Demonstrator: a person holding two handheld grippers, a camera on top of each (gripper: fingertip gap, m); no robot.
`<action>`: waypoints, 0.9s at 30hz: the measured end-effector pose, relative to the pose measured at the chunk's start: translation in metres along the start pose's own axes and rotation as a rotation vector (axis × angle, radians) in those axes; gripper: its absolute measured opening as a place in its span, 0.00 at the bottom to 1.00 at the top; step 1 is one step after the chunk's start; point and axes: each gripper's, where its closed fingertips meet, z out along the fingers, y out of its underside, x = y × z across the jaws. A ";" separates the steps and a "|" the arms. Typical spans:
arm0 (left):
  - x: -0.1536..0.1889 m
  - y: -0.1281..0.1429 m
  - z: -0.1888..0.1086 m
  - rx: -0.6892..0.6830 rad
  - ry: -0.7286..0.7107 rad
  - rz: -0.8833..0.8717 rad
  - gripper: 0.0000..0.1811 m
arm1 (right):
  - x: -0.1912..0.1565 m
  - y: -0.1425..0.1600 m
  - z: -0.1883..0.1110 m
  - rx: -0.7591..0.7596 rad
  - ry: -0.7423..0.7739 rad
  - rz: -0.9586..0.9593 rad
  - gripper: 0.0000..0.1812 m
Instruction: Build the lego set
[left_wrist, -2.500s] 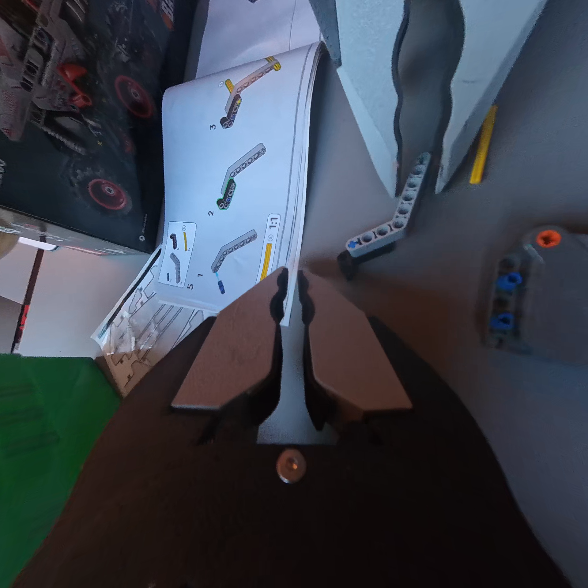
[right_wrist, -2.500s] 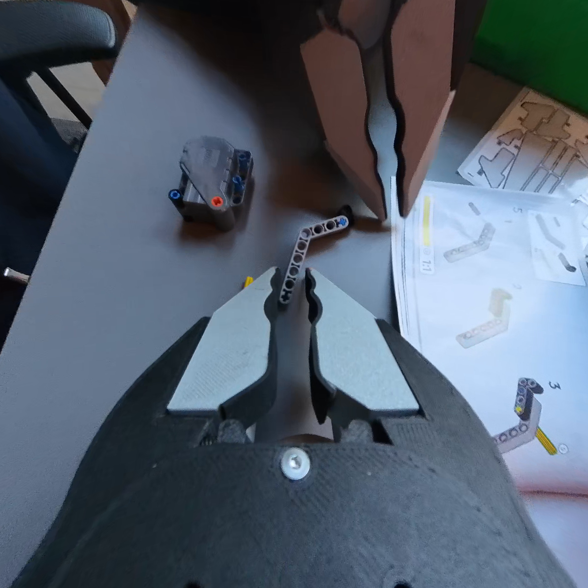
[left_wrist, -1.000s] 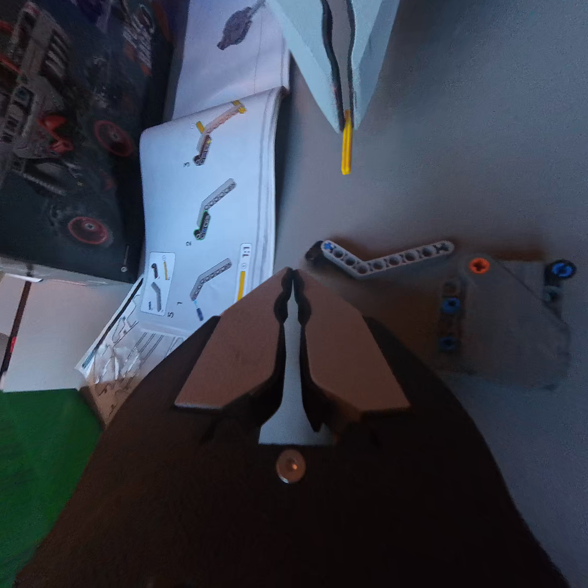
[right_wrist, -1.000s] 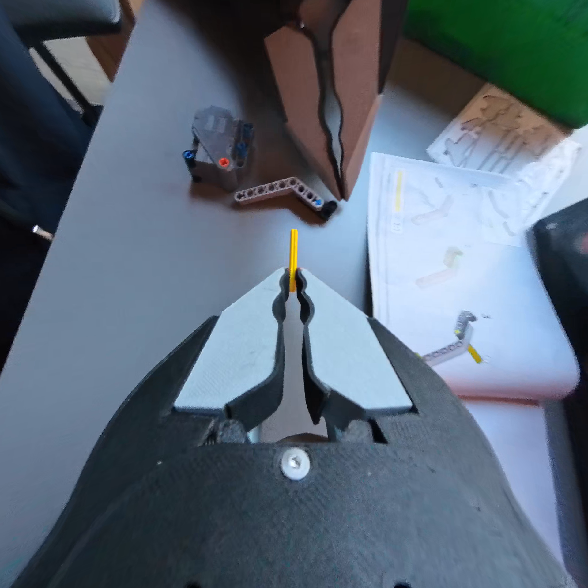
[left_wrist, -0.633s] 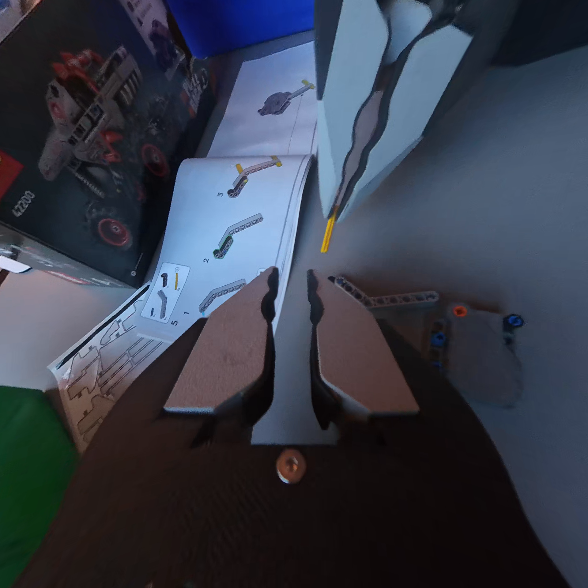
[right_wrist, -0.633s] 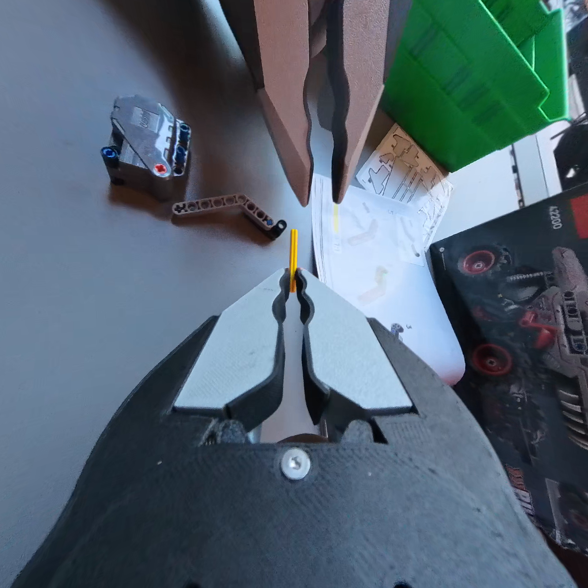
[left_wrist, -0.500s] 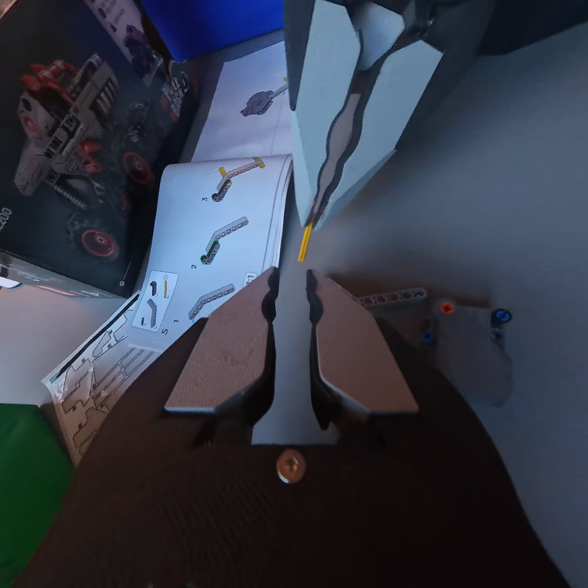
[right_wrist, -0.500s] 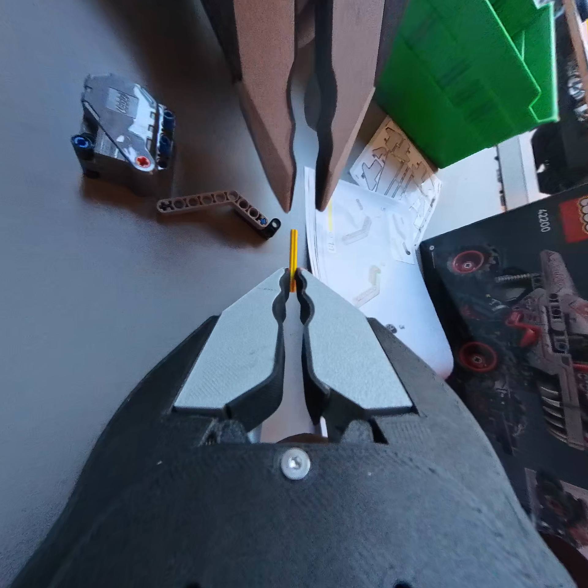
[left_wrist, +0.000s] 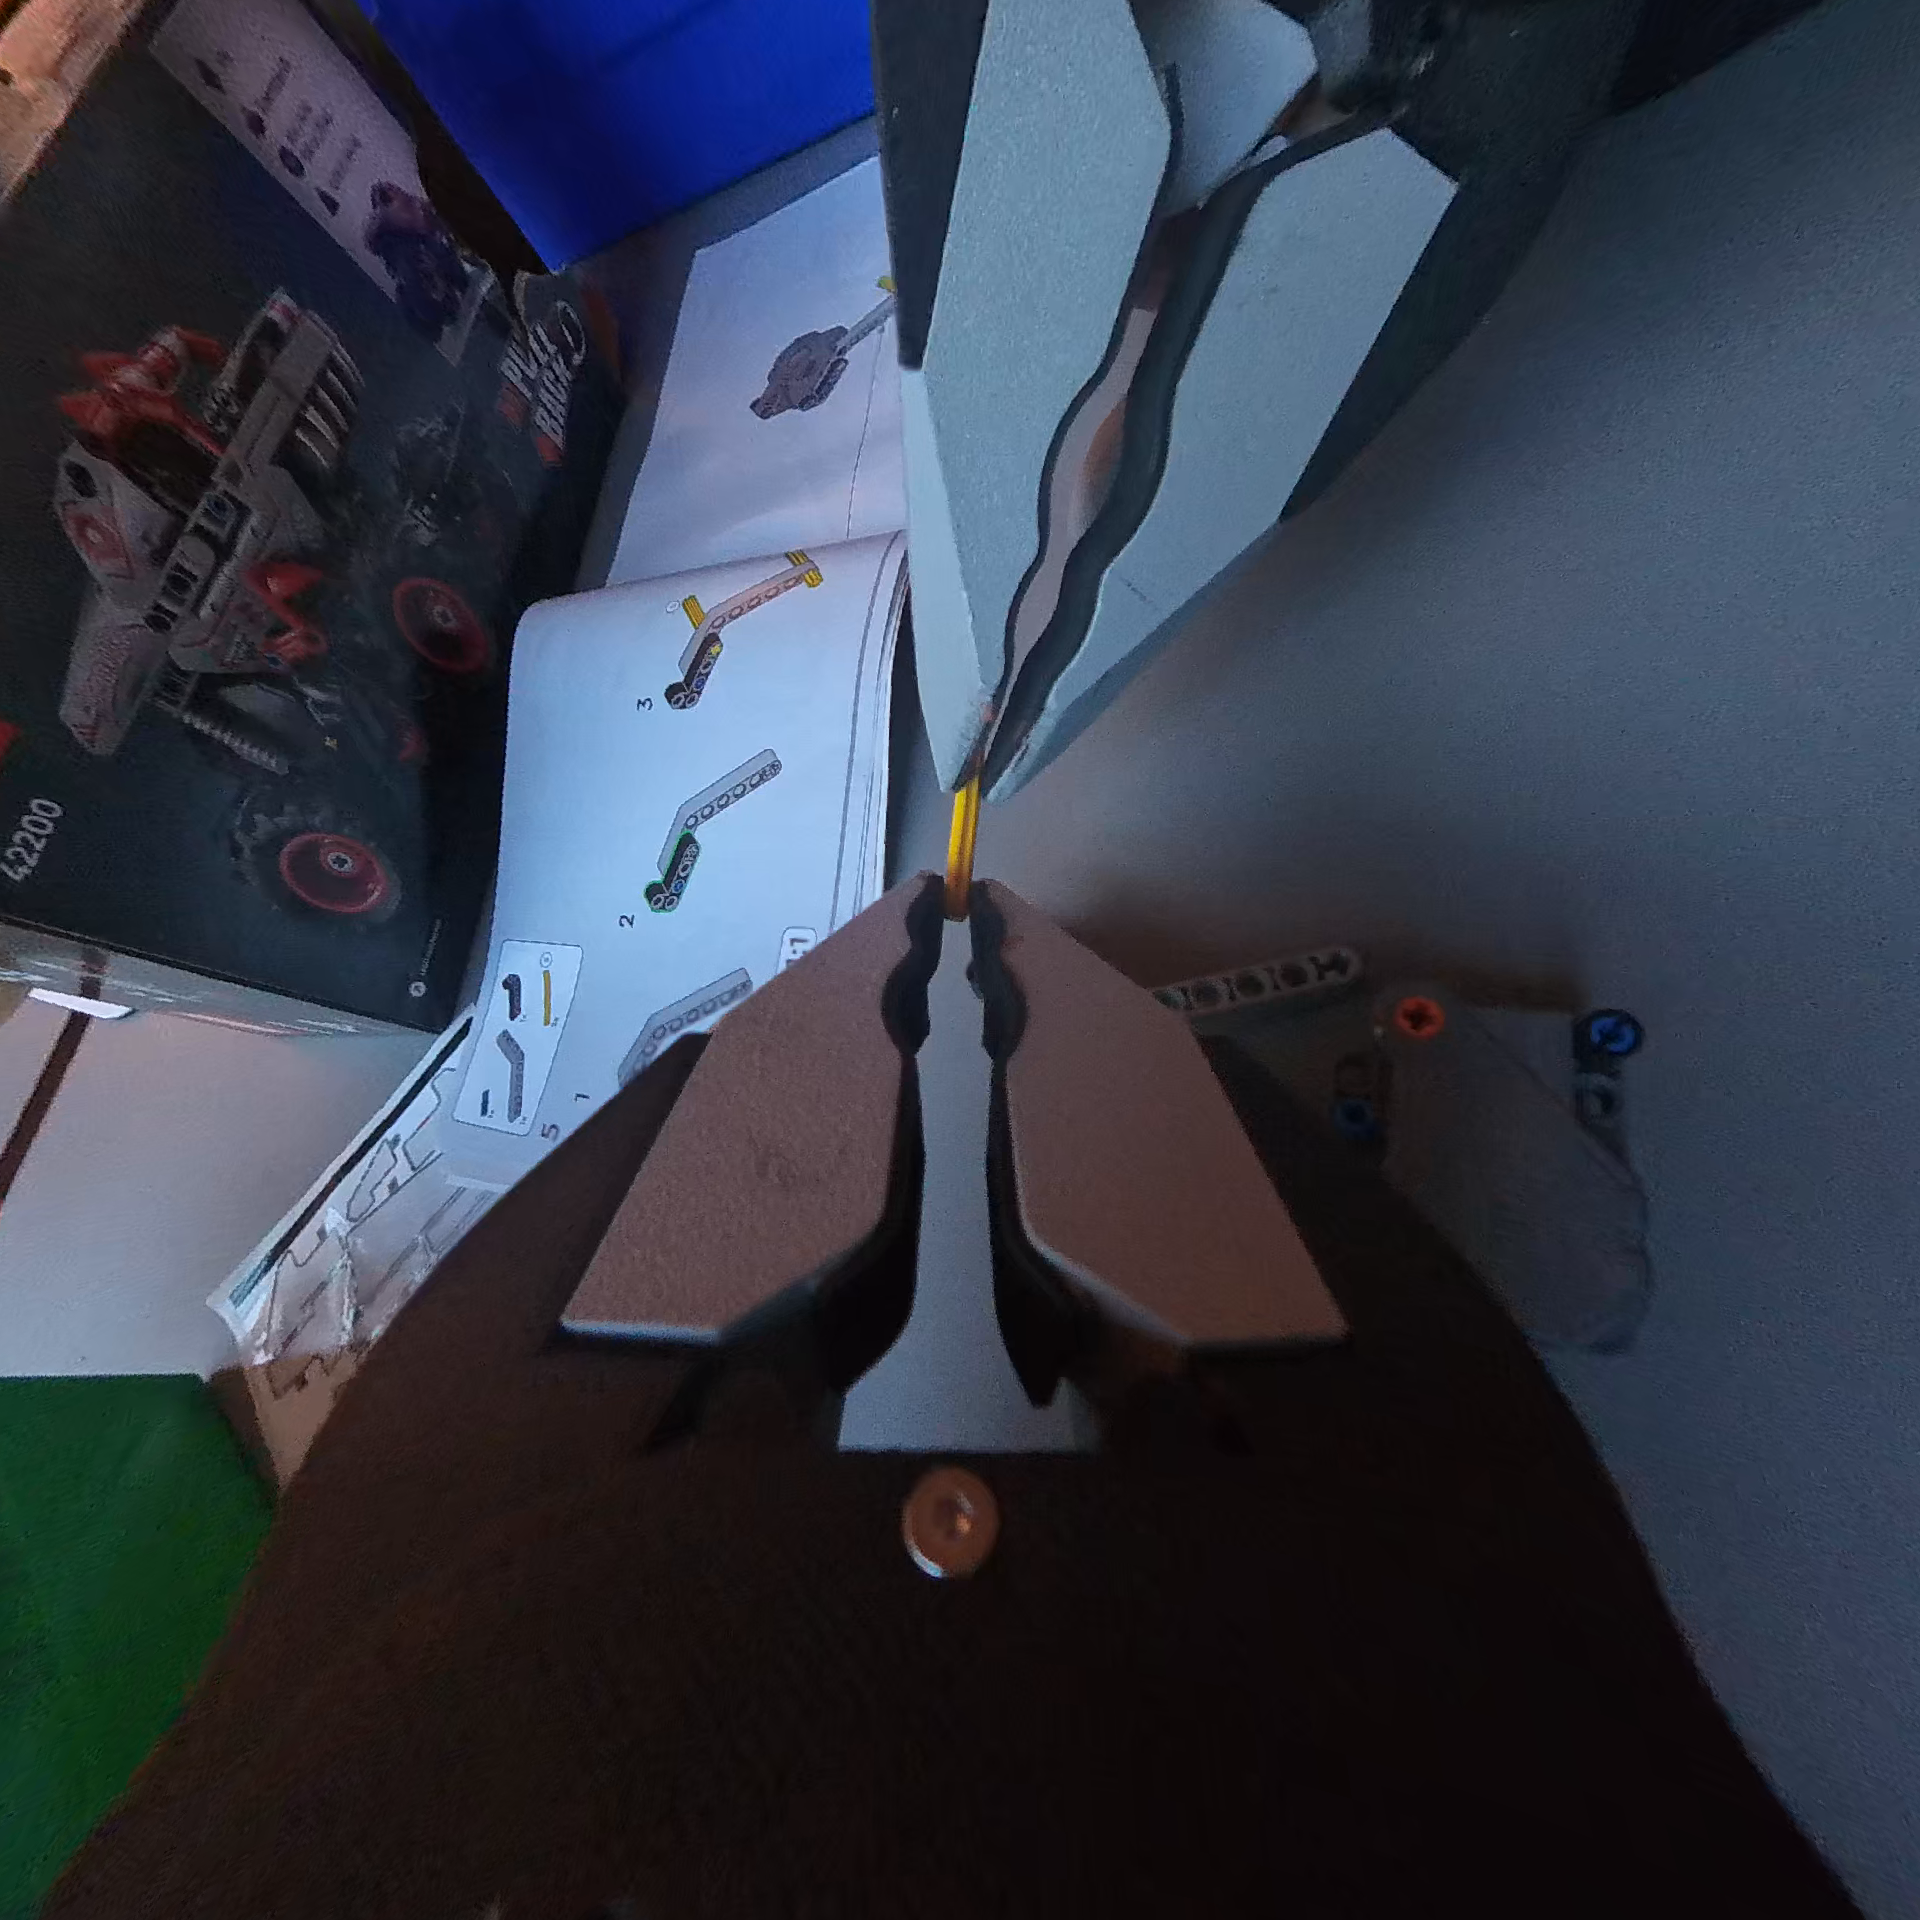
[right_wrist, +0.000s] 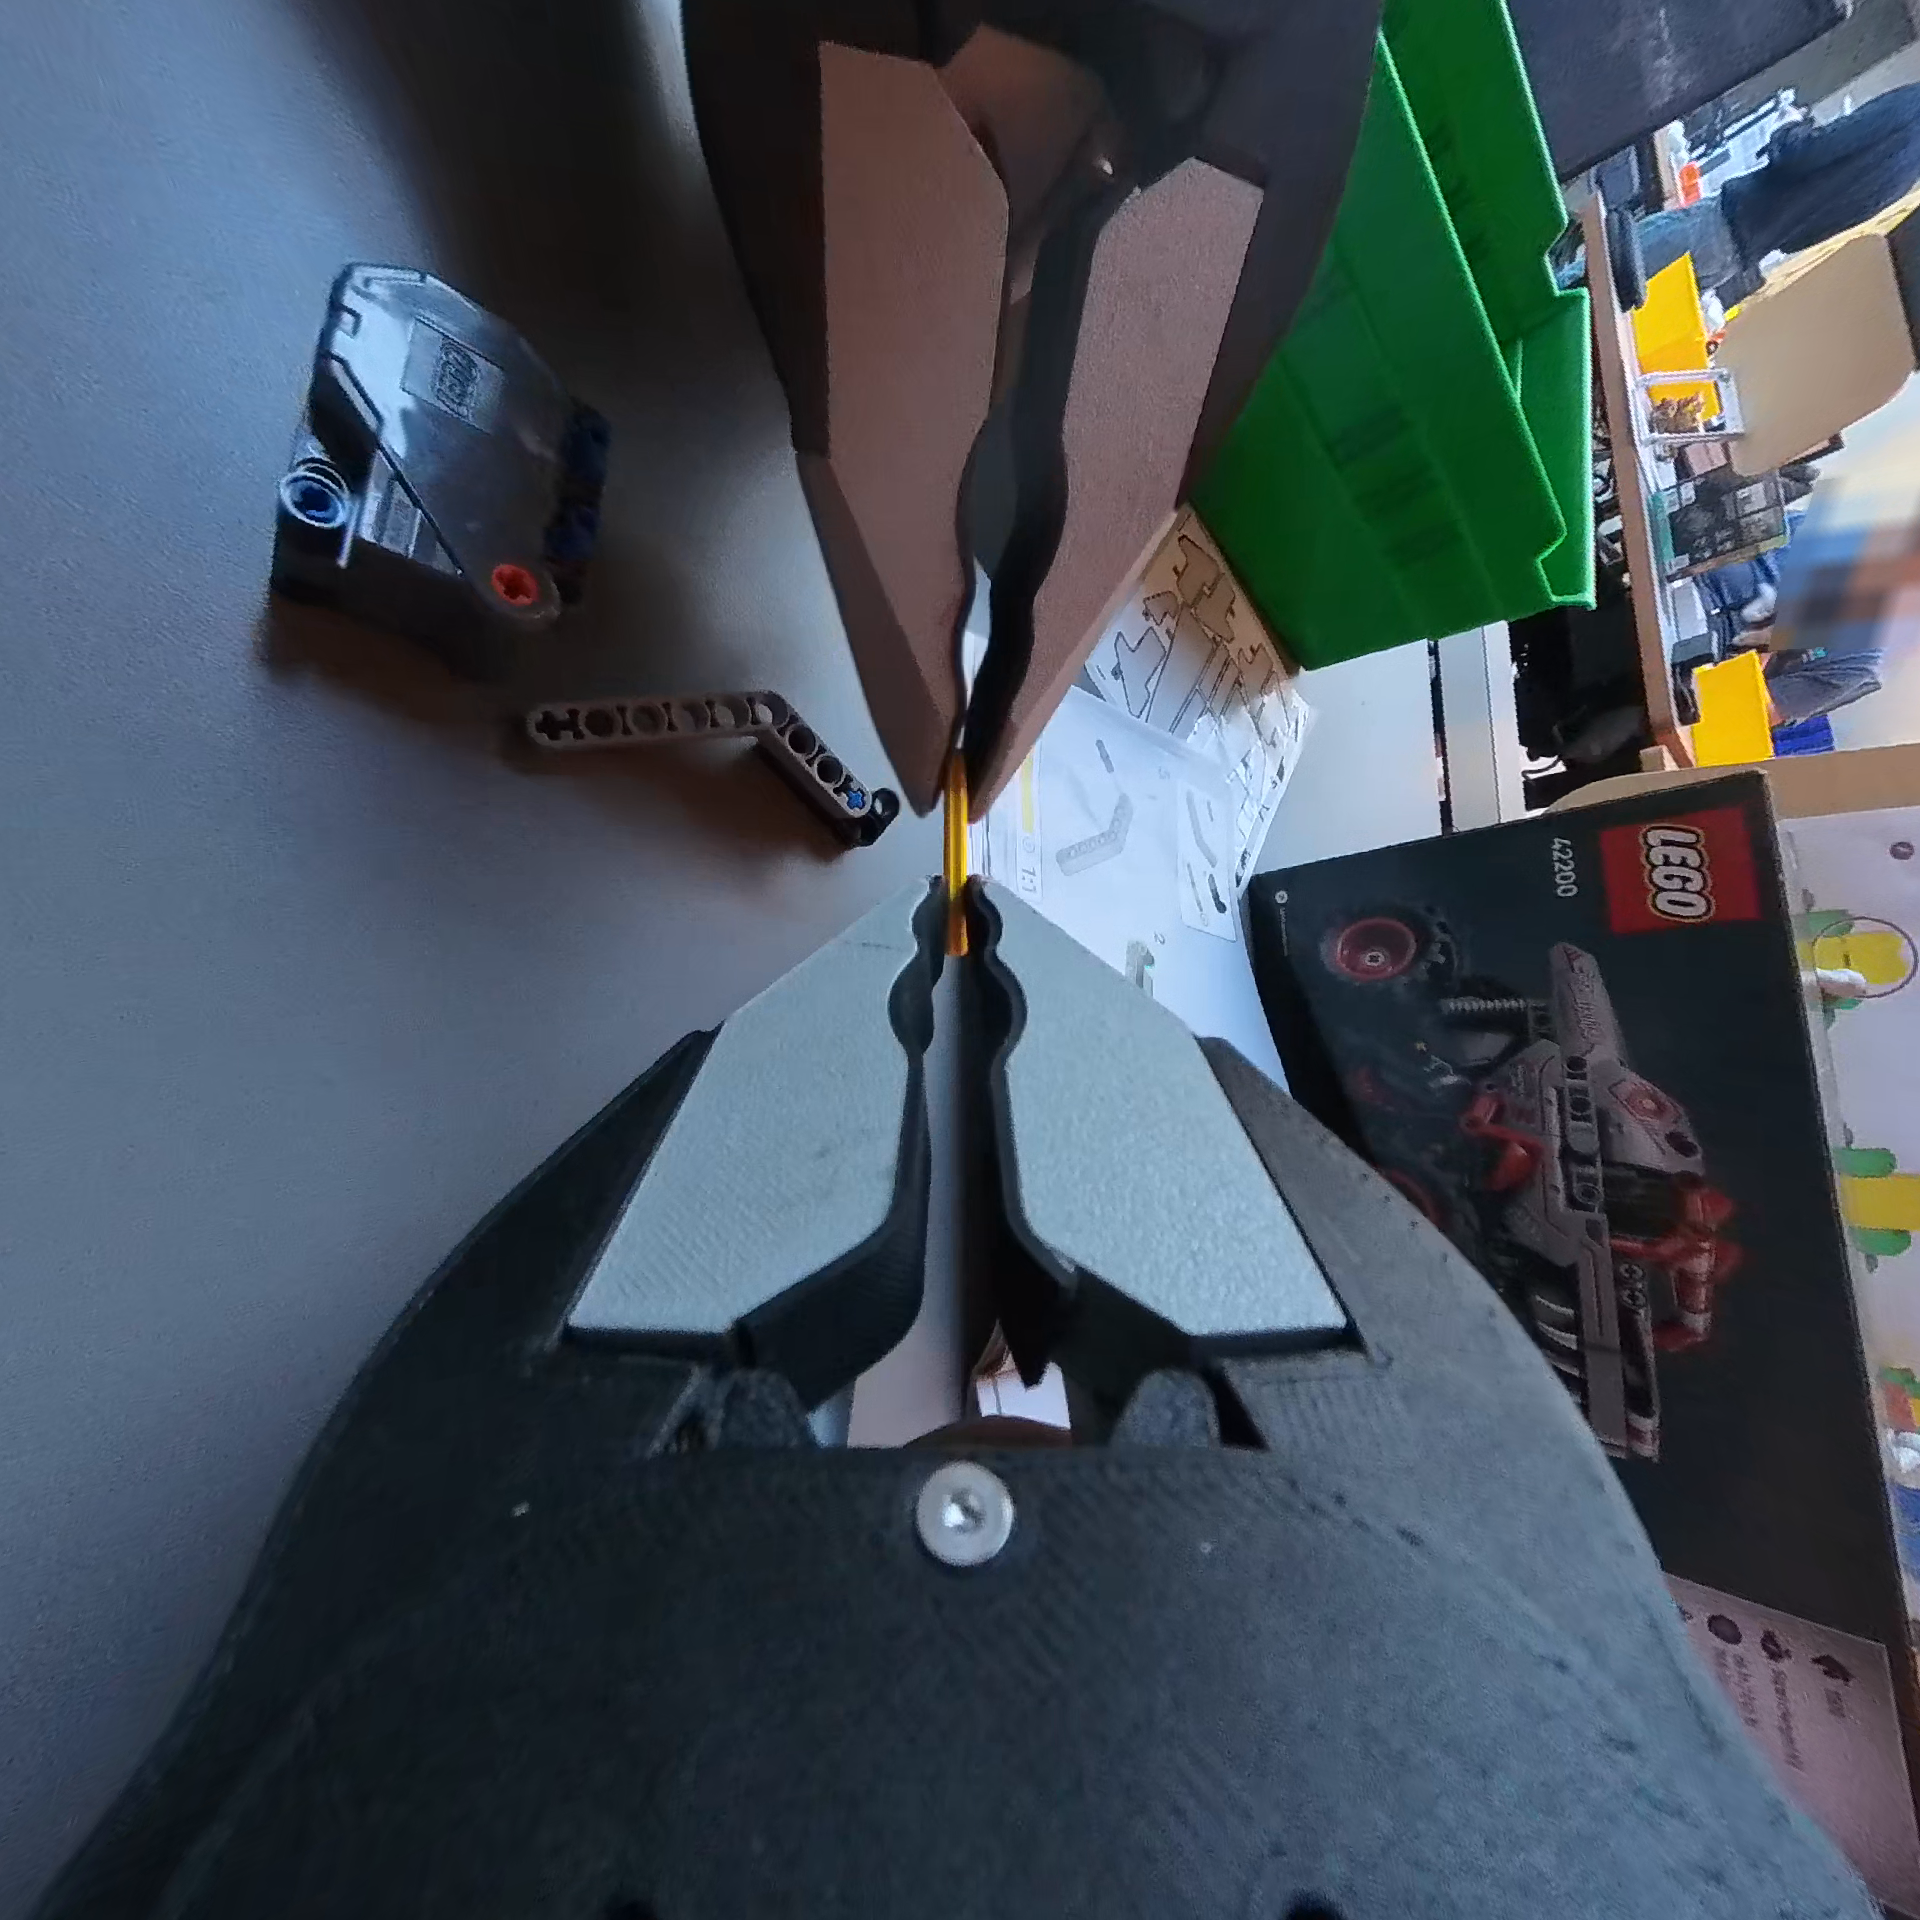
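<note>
Claws meet tip to tip above the grey counter (right_wrist: 312, 987): my right claw (right_wrist: 957, 902), the one with pale grey fingers, is clamped on one end of a thin yellow plastic axle rod (right_wrist: 955, 847), and my left claw (left_wrist: 957, 902), the one with brown fingers, has closed onto the other end, so the rod bridges the short gap between the two. From the left wrist view the same yellow rod (left_wrist: 963, 847) runs straight from my brown tips up into the grey tips of the right claw (left_wrist: 982, 764); from the right wrist view the left claw (right_wrist: 956, 795) comes down from above. On the counter, just to the side of the rod, lies a grey angled beam with a row of holes (right_wrist: 707, 738), a small blue pin and a black piece at one end. Near its other end sits a dark grey blocky motor-like piece with blue pins and an orange-red axle hole (right_wrist: 436, 457), apart from the beam. An open white instruction booklet (left_wrist: 707, 769) lies under and beside the claws, a black set box showing a red-wheeled truck (right_wrist: 1538, 1091) next to it, a white sticker sheet (right_wrist: 1216, 665) and a green plastic bin (right_wrist: 1403, 395) farther along.
</note>
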 end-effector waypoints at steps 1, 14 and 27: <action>0.000 -0.001 -0.001 0.004 -0.002 0.008 0.01 | 0.000 0.000 0.000 -0.001 -0.001 0.000 0.00; -0.017 -0.022 -0.024 0.152 -0.063 -0.013 0.01 | 0.033 -0.002 -0.040 0.295 -0.200 0.453 0.06; 0.005 -0.033 -0.023 0.203 0.002 0.075 0.01 | -0.007 -0.021 -0.025 0.377 -0.496 0.588 0.08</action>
